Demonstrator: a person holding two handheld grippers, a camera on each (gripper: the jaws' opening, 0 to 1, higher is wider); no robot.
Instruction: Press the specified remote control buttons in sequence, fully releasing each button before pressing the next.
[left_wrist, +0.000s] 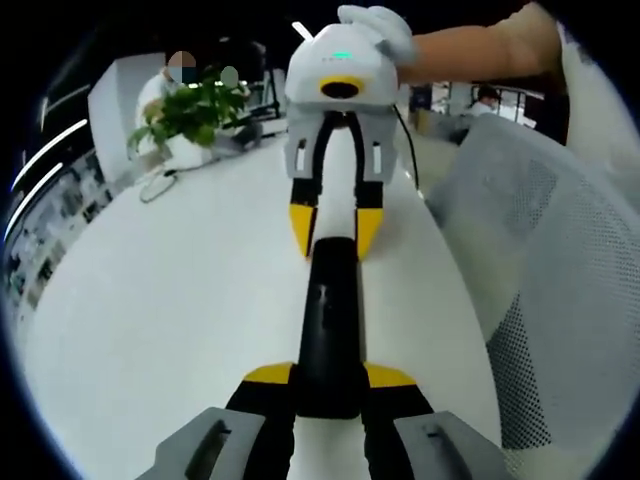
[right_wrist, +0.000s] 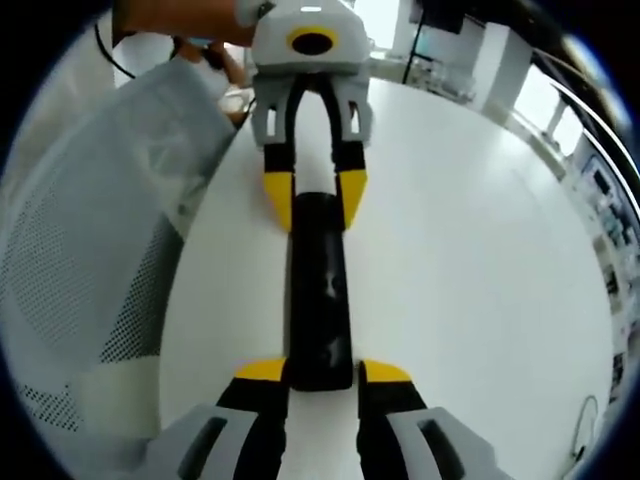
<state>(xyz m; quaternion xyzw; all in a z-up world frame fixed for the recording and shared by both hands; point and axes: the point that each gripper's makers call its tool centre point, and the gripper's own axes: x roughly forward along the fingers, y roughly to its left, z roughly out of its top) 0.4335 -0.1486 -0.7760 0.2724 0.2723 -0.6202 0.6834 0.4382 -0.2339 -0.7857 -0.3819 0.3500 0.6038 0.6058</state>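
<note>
A long black remote control (left_wrist: 330, 320) lies lengthwise over the white table (left_wrist: 180, 300), held at both ends. In the left gripper view my left gripper (left_wrist: 330, 375) has its yellow-tipped jaws closed against the remote's near end. My right gripper (left_wrist: 335, 228) faces it from the far side and clamps the other end. In the right gripper view the same remote (right_wrist: 320, 290) runs from my right gripper (right_wrist: 322, 370) up to my left gripper (right_wrist: 313, 195). The button face is too dark to read.
A white mesh chair (left_wrist: 550, 250) stands close along one side of the table, also seen as the chair (right_wrist: 100, 250). A potted plant (left_wrist: 190, 115) sits at the far table end. A gloved hand (left_wrist: 380, 25) holds the right gripper. A thin cable (right_wrist: 580, 420) lies near the table (right_wrist: 480, 250) edge.
</note>
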